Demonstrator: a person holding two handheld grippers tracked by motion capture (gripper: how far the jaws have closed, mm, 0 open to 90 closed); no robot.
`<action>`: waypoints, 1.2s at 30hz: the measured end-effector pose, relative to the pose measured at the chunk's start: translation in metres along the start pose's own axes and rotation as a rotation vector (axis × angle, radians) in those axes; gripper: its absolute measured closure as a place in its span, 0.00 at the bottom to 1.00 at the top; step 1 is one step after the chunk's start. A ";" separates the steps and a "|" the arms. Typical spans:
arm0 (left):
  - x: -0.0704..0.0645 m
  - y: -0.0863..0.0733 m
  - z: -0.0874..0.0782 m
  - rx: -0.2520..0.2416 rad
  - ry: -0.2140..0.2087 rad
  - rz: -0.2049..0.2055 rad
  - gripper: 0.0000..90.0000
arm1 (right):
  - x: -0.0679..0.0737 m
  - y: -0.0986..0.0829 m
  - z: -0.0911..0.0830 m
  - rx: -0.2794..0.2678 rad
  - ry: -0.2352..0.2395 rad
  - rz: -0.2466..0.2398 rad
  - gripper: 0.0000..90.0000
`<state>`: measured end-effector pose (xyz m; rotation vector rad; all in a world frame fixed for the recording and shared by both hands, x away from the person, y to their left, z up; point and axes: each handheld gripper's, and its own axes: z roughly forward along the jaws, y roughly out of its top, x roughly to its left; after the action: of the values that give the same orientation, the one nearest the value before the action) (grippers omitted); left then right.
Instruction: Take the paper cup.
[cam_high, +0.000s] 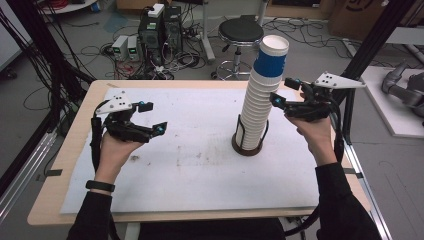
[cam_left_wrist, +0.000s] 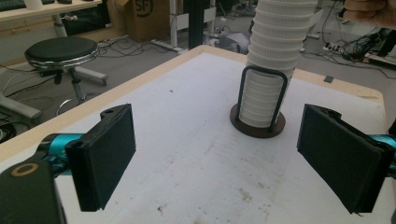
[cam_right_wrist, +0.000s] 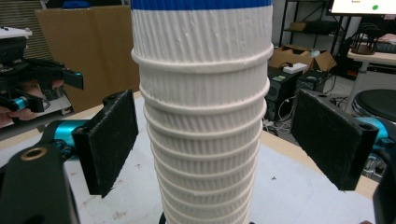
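Observation:
A tall stack of white ribbed paper cups (cam_high: 260, 102), its top cup banded blue, stands in a dark wire holder with a round base (cam_high: 248, 146) right of the table's middle. My right gripper (cam_high: 285, 94) is open just right of the stack, at its upper half. In the right gripper view the cups (cam_right_wrist: 201, 116) stand between the two black pads without touching them. My left gripper (cam_high: 152, 118) is open above the left part of the white mat, empty. Its own view shows the stack (cam_left_wrist: 275, 65) and the holder (cam_left_wrist: 258, 127) farther off.
A white mat (cam_high: 190, 165) covers most of the wooden table (cam_high: 52, 200). A black stool (cam_high: 241, 31), computer cases (cam_high: 159, 27) and cables lie on the floor beyond the far edge. Black frame posts (cam_high: 367, 45) rise at the right.

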<state>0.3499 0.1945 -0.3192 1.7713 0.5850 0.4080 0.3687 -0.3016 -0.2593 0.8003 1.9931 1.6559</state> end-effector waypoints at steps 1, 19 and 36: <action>0.000 0.000 0.000 0.000 0.000 0.001 0.13 | 0.000 0.001 0.001 0.002 -0.001 -0.006 0.17; -0.003 0.002 0.003 -0.002 -0.024 0.002 0.13 | 0.002 0.009 0.020 0.042 0.006 -0.004 0.17; -0.013 0.020 0.018 -0.026 -0.076 -0.005 0.13 | 0.002 0.014 0.027 0.059 0.013 -0.009 0.16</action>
<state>0.3531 0.1692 -0.3042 1.7520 0.5282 0.3418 0.3869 -0.2783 -0.2507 0.8021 2.0596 1.6083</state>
